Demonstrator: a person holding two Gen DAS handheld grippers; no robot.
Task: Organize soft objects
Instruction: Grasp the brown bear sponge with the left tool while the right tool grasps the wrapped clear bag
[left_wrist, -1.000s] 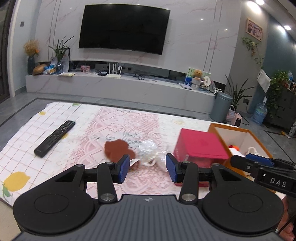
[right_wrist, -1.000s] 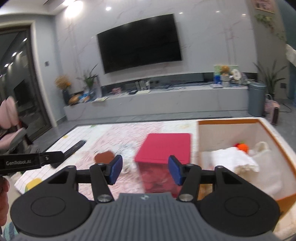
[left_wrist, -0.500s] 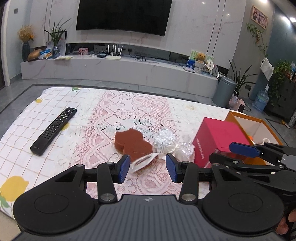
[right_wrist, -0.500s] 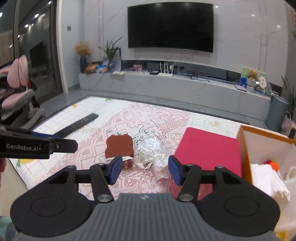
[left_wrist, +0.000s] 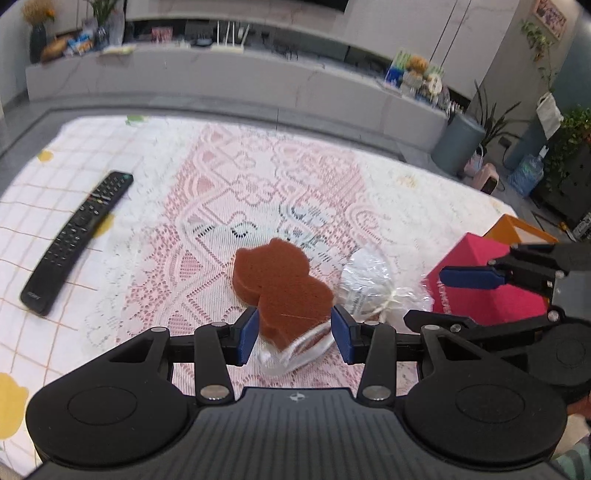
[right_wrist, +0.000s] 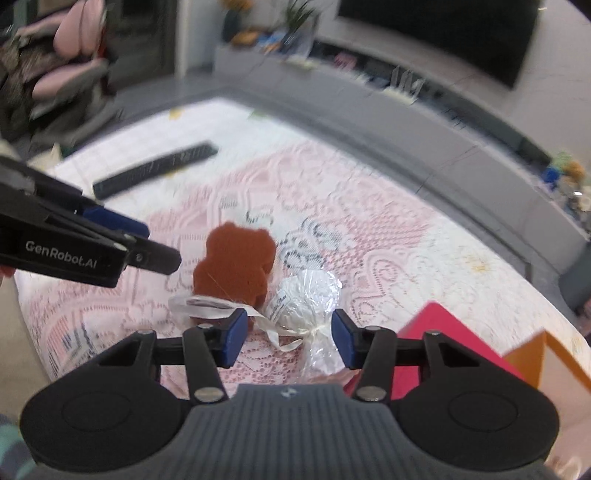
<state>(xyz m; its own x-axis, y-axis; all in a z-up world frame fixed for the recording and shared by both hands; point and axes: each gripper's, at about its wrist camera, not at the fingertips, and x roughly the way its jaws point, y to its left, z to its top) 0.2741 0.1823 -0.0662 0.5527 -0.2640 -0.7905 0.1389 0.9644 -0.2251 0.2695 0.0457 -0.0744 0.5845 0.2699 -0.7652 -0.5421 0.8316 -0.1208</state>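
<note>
A brown bear-shaped sponge (left_wrist: 282, 288) lies on the lace tablecloth, with a white ribbon (left_wrist: 303, 349) at its near end. My left gripper (left_wrist: 294, 334) is open, its blue pads on either side of the sponge's near end. A clear-wrapped white bundle (right_wrist: 306, 301) lies right of the sponge (right_wrist: 234, 264). My right gripper (right_wrist: 286, 336) is open, its jaws on either side of the bundle's tied end. The left gripper also shows in the right wrist view (right_wrist: 110, 229), and the right gripper in the left wrist view (left_wrist: 469, 277).
A black remote (left_wrist: 79, 240) lies at the left of the table. A red box (left_wrist: 491, 288) stands at the right, with an orange box (right_wrist: 554, 354) behind it. A grey TV bench (left_wrist: 236, 77) runs beyond the table.
Both grippers have tilted down and moved forward. The left one now has the sponge between its pads, and the right one has the wrapped bundle between its pads. Both stay open.
</note>
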